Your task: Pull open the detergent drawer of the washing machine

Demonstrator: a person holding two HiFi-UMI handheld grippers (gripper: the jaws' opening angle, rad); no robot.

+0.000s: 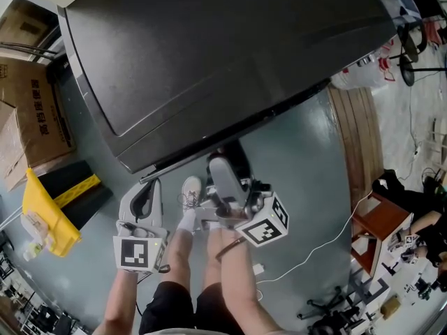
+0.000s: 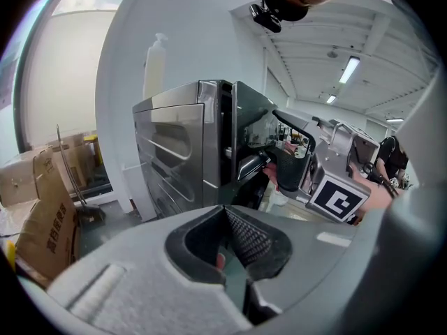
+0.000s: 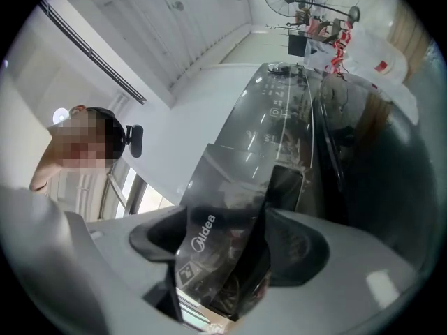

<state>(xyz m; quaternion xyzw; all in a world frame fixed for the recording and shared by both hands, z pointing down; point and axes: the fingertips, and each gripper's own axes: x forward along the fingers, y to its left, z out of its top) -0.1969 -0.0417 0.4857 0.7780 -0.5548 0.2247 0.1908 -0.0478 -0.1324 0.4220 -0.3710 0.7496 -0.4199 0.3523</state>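
A glossy grey-green floor (image 1: 307, 180) bears a dark grey washing machine (image 1: 223, 54) just ahead of the right gripper (image 1: 223, 176); a thin white cable (image 1: 328, 246) trails to that gripper's right. Left of the left gripper (image 1: 143, 199) stand 2 brown cardboard boxes (image 1: 31, 110).

I see the washing machine (image 1: 223, 61) as a dark grey box with a glossy top, standing on the floor. Its detergent drawer (image 3: 222, 246), a shiny dark panel lettered Midea, juts from the front, partly open.
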